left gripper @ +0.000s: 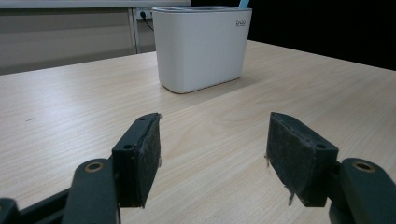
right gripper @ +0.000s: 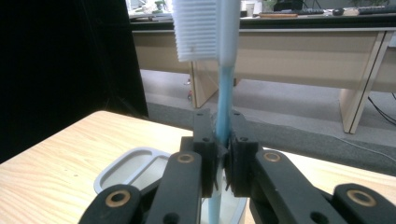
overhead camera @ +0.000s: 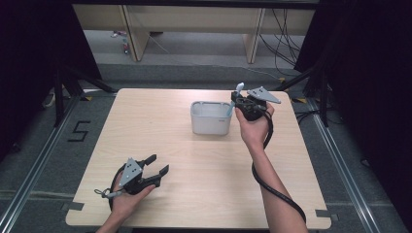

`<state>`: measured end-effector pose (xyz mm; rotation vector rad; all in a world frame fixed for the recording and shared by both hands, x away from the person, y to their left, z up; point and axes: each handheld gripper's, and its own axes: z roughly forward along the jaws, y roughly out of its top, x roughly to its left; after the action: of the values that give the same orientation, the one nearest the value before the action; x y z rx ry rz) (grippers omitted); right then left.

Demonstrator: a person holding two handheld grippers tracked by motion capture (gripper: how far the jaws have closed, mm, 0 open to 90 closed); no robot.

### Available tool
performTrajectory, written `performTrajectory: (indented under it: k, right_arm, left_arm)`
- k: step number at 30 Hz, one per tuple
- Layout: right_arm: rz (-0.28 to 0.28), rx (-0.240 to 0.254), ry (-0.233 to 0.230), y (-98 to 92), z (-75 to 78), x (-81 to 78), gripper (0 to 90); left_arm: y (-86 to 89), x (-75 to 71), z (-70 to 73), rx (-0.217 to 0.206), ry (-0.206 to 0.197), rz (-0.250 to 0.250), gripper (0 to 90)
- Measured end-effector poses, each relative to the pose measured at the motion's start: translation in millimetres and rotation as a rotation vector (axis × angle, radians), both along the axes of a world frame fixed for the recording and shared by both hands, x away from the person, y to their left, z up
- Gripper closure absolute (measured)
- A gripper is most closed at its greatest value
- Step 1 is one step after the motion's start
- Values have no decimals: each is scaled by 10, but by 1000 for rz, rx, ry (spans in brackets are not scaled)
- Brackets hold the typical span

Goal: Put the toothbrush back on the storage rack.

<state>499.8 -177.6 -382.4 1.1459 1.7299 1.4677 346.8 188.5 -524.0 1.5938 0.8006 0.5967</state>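
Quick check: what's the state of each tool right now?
Left tool: open, holding nothing, low over the table.
Right tool: closed on the blue toothbrush, above the white holder.

The table looks like pale wood laminate with a smooth, matt grain. The white container is smooth plastic with a soft sheen, while the toothbrush has a translucent blue plastic handle and white bristles.

"5" taped on floor

Light wooden table, beige desks beyond it, cables on grey floor.
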Motion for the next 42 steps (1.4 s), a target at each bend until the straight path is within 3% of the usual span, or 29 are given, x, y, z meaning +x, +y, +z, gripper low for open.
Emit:
performTrajectory:
  k: [14, 31, 35, 42]
  right_arm:
    - [-5, -30, 16, 39, -116, 61, 839]
    - [-17, -28, 55, 75, -258, 111, 838]
    - [-10, -50, 51, 69, -294, 122, 838]
    - [-16, -43, 80, 80, -379, 110, 836]
  left_arm:
    - [2, -1, 0, 0, -2, -2, 347]
    - [0, -1, 0, 0, -2, -3, 348]
    - [0, 0, 0, 1, -2, -5, 348]
    - [1, 0, 0, 1, 0, -3, 348]
